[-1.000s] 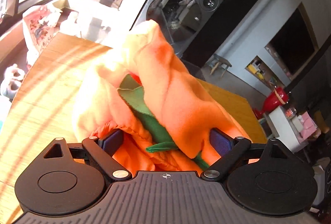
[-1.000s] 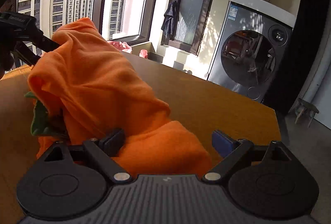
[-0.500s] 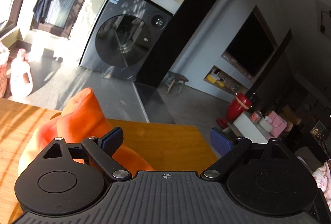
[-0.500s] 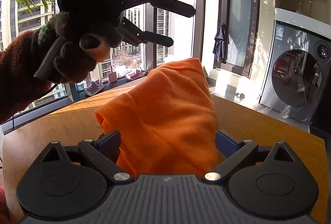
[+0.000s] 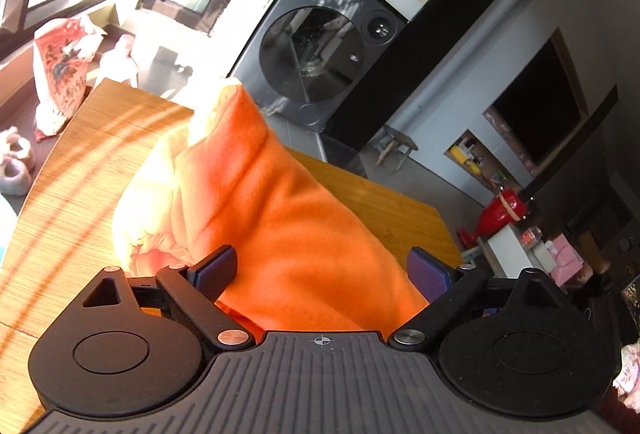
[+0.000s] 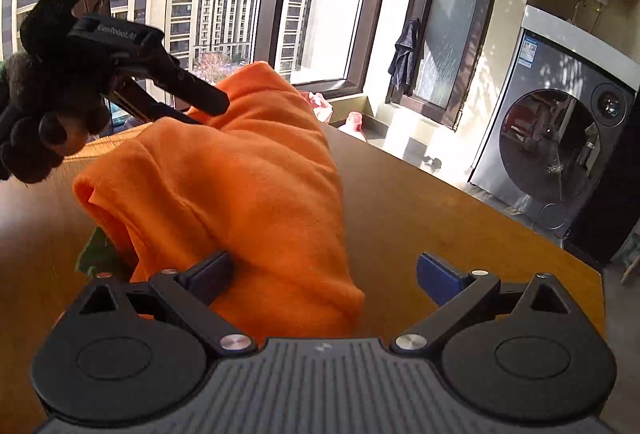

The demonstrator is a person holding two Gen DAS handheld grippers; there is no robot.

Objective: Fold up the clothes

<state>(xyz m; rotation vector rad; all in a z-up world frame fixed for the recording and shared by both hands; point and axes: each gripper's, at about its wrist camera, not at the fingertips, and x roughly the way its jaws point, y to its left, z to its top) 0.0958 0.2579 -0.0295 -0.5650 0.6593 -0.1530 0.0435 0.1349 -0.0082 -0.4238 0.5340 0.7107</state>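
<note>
An orange fleece garment (image 5: 276, 209) lies bunched in a heap on the wooden table (image 5: 72, 169). A bit of green trim (image 6: 96, 254) shows at its lower left in the right wrist view. My left gripper (image 5: 320, 270) is open, its jaws wide on either side of the cloth. My right gripper (image 6: 324, 272) is open too, with the garment (image 6: 240, 185) lying between its fingers, nearer the left one. The left gripper also shows in the right wrist view (image 6: 176, 89), held by a dark gloved hand and reaching the top of the heap.
A washing machine (image 5: 320, 53) stands beyond the table's far edge. A printed bag (image 5: 60, 61) and slippers (image 5: 16, 165) are on the floor by the window. A red object (image 5: 504, 209) and shelves are at the right.
The left gripper swung up away from the garment, then came back down onto the top of the heap. The green trim seen earlier in its view is now covered by orange cloth.
</note>
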